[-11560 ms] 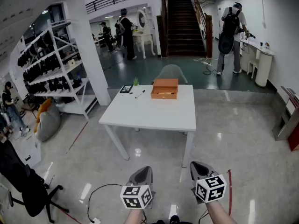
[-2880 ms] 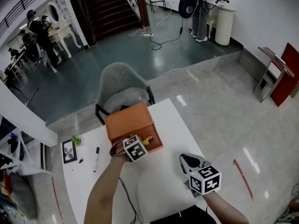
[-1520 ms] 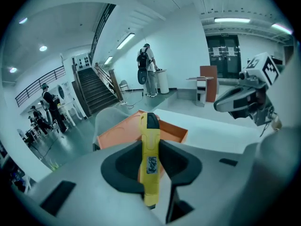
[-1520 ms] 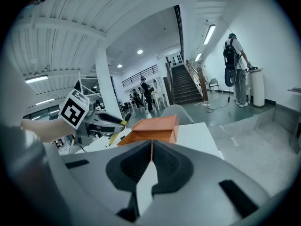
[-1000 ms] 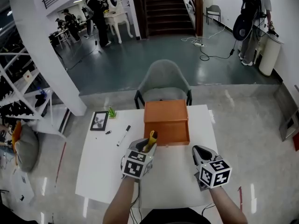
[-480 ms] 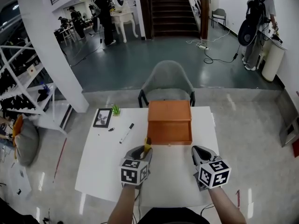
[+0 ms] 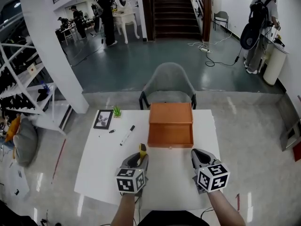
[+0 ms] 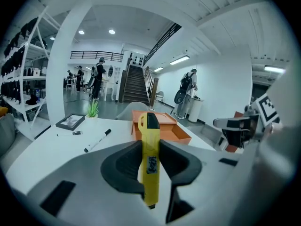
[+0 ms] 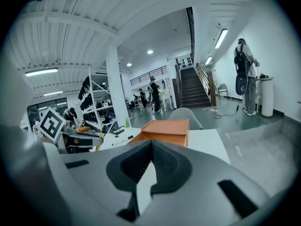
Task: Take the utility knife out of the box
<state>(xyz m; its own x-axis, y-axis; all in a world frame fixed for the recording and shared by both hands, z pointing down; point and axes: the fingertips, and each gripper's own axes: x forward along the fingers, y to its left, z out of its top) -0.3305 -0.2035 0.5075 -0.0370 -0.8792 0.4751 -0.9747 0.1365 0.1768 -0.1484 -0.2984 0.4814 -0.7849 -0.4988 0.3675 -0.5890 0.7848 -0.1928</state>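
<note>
Pulled back a bit since the earlier frame, the left gripper (image 7: pixel 137 158) is now seen nearer the counter's (image 7: pixel 101 164) near edge, clear of the orange box (image 7: pixel 170 134) at the far edge. Utility knife (image 8: pixel 150 160) is clamped between its jaws, long axis run along them, black end poking out toward the box. So it's out already, and only a set-down is judged left. Right gripper (image 7: pixel 199 155) is held alongside, jaws closed on nothing.
</note>
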